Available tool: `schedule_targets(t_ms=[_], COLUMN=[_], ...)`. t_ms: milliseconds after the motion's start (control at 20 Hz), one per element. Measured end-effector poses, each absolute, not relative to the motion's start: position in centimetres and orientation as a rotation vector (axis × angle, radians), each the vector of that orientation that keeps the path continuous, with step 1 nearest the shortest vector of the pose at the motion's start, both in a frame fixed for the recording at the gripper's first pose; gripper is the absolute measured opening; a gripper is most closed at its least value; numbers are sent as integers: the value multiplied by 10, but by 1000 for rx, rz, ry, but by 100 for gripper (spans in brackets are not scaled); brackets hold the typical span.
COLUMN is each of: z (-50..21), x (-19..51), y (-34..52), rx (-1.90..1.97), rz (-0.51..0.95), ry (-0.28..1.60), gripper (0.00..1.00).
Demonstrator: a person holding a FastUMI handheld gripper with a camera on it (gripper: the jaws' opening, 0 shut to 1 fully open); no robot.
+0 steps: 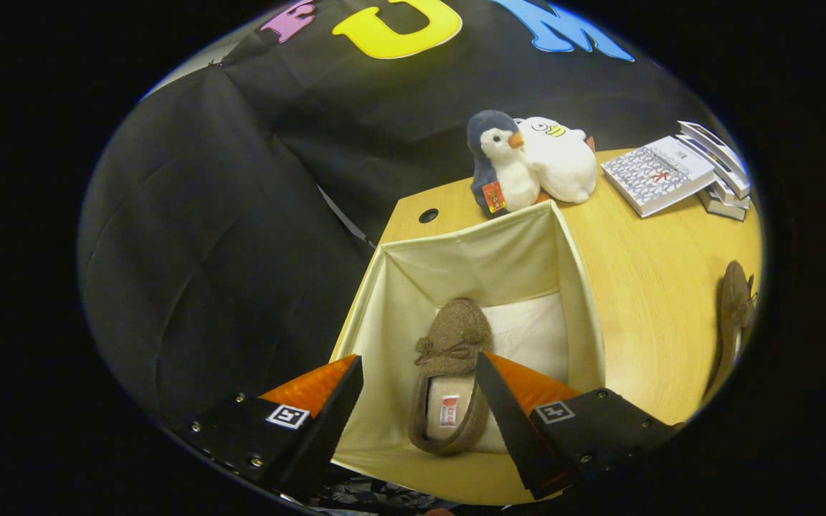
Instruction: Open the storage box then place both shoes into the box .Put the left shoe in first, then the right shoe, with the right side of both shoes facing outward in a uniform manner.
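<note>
A cream fabric storage box stands open on the wooden table. One brown slipper with a small bow lies flat on the box floor, its toe pointing away from me. My gripper hovers above the box's near side, open, its fingertips spread on either side of the slipper and touching nothing. The second brown slipper lies on the table well to the right of the box.
Two plush toys, a penguin and a white bird, sit just behind the box. A stack of books lies at the far right. A round cable hole is in the table's back left corner.
</note>
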State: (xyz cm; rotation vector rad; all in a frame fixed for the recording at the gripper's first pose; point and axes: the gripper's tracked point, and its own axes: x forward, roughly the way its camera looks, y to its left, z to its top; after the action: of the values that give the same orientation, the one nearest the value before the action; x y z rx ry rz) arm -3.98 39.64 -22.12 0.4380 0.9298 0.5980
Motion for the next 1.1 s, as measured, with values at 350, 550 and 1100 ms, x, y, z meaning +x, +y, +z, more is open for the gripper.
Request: schedule_targets(t_ms=[350,550,1100], z=[-186,-190,-252], x=[-30,-20,-7], y=[308,242,75], rx=[403,345,195], rz=[576,490,247], ry=[802,764,800], gripper=[98,98,98])
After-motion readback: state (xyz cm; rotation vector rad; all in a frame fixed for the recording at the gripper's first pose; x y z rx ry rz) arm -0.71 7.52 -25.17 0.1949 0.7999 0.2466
